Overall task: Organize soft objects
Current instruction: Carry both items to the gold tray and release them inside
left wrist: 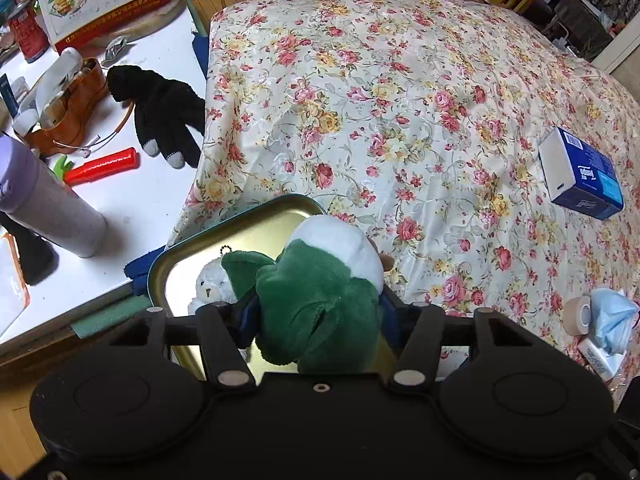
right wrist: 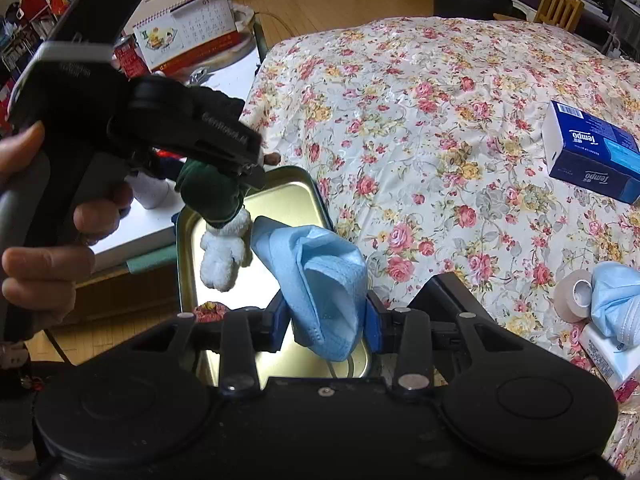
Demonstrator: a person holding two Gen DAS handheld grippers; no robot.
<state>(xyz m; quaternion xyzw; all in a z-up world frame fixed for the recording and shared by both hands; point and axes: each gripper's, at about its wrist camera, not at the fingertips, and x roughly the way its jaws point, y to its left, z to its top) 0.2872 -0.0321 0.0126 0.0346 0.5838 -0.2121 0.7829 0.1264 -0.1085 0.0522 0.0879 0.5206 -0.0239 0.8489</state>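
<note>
Here the green-and-white plush toy (left wrist: 320, 292) hangs between the blue pads of the left gripper (left wrist: 320, 312), directly above the shallow gold metal tray with a dark rim (left wrist: 240, 216). That tray sits at the near left corner of the bed, by the edge of the white desk. A small white fluffy plush animal with a bead chain (left wrist: 210, 286) already lies on the tray floor, just beside and partly under the green toy. The left gripper's jaws are partly apart, and the toy fills the gap between the pads; whether they press on it firmly I cannot tell for sure, though it does not appear to have dropped. From the right wrist view, the right gripper (right wrist: 326, 320) is clamped on a crumpled light-blue face mask (right wrist: 320, 276), which stands up from the pads with its long fold running away from the camera, over the near half of the same tray (right wrist: 308, 184). The left gripper (right wrist: 224, 184) sits over the far left part of the tray, so the two loads are side by side, the mask nearer the bed's front edge. The coming release, I judge, turns on both things being straight above the tray. Further right on the floral bed cover (left wrist: 400, 100) lie a blue tissue box (left wrist: 580, 172), a roll of beige tape (left wrist: 578, 314) and another blue mask (left wrist: 614, 316).
</note>
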